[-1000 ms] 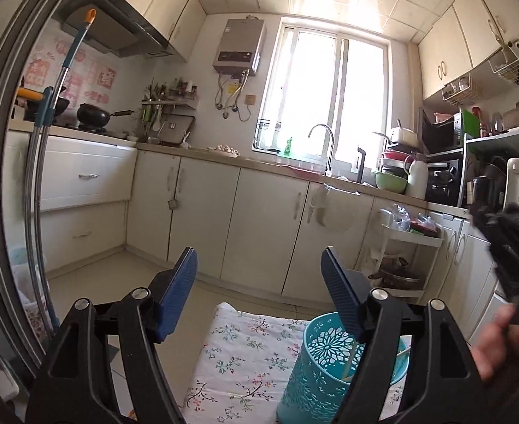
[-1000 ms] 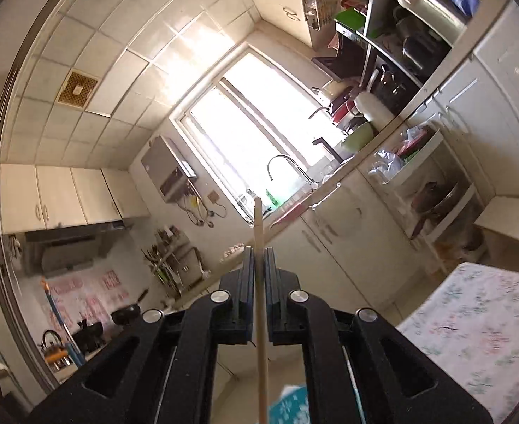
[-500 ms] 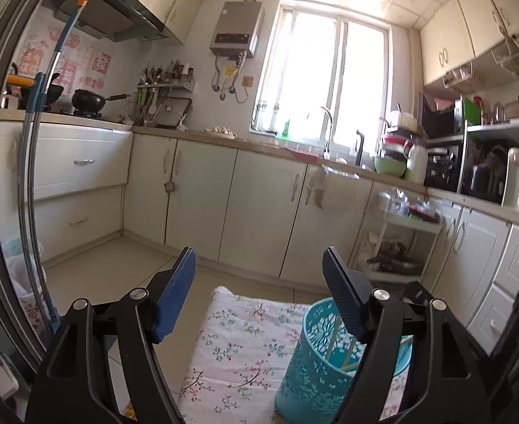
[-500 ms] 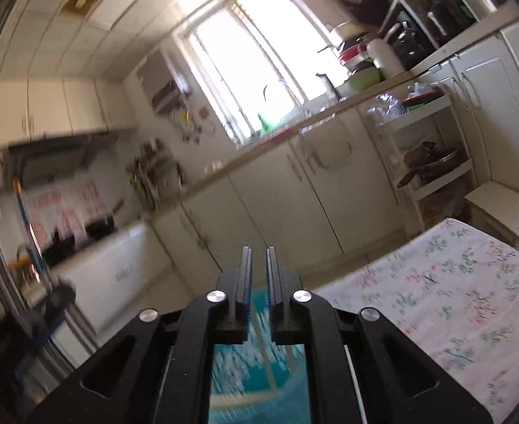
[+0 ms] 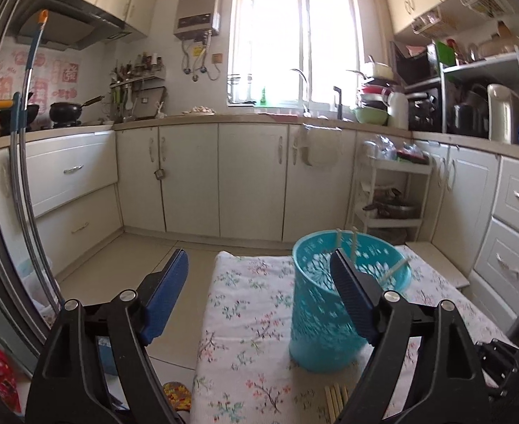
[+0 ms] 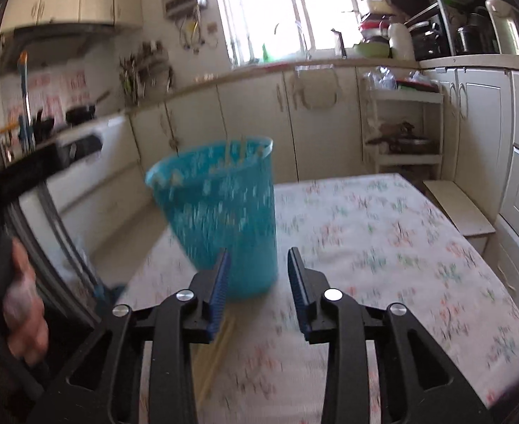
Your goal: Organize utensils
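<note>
Floral-clothed table (image 5: 245, 318) amid white kitchen cabinets (image 5: 252, 180)

I'm working in a home kitchen: cream base cabinets (image 5: 252, 176) run across at twelve o'clock under a bright window (image 5: 294, 39) with a sink tap (image 5: 300, 77), a gas water heater (image 5: 197, 9) at eleven, a range hood (image 5: 68, 24) over a black wok (image 5: 66, 109) at ten, stacked bowls (image 5: 372, 106) at one

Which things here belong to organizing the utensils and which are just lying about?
Job: teal basket; chopsticks in it; loose chopsticks on the cloth.
Lying about: floral cloth; wok; white trolley; mop.
</note>
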`<state>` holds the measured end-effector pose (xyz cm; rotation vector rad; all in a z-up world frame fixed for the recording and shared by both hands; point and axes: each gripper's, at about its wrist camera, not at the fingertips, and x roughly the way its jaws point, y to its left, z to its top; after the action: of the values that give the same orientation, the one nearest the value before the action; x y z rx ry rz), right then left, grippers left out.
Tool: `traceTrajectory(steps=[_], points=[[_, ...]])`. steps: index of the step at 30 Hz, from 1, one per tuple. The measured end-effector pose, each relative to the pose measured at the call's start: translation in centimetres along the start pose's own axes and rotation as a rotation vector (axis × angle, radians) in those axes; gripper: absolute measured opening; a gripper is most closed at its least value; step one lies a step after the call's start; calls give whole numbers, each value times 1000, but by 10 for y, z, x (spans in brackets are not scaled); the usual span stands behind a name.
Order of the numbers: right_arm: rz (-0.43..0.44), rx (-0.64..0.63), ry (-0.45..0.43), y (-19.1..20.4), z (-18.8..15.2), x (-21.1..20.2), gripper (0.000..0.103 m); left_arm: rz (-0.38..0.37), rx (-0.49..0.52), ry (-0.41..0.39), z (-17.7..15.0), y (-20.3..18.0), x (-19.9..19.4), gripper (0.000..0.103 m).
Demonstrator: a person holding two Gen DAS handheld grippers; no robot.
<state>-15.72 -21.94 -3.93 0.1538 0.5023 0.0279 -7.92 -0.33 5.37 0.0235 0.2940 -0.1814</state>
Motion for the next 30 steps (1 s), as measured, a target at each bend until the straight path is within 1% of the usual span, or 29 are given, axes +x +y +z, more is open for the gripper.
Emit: traceTrajectory(steps=[4,8,12,20,22,30], points=[[-19,-30,40,7,-12,-8,43,-29,36,15,-6,-8,-13,80],[-30,-46,65,12,-15,-11,45,-58,51,40,-11,-14,-25,80],[-36,-60,84,17,-20,-14,47,-68,57,64,-16,-17,-33,82],[-45,-75,110,24,-28,-21,49,-49,36,103,-18,-15,-43,84],[-44,-78,111,26,-29,-23,51,-45,37,113,-20,-15,-45,84],[-39,-89,119,32,-32,-29,51,-38,36,136,-27,-15,-55,84]])
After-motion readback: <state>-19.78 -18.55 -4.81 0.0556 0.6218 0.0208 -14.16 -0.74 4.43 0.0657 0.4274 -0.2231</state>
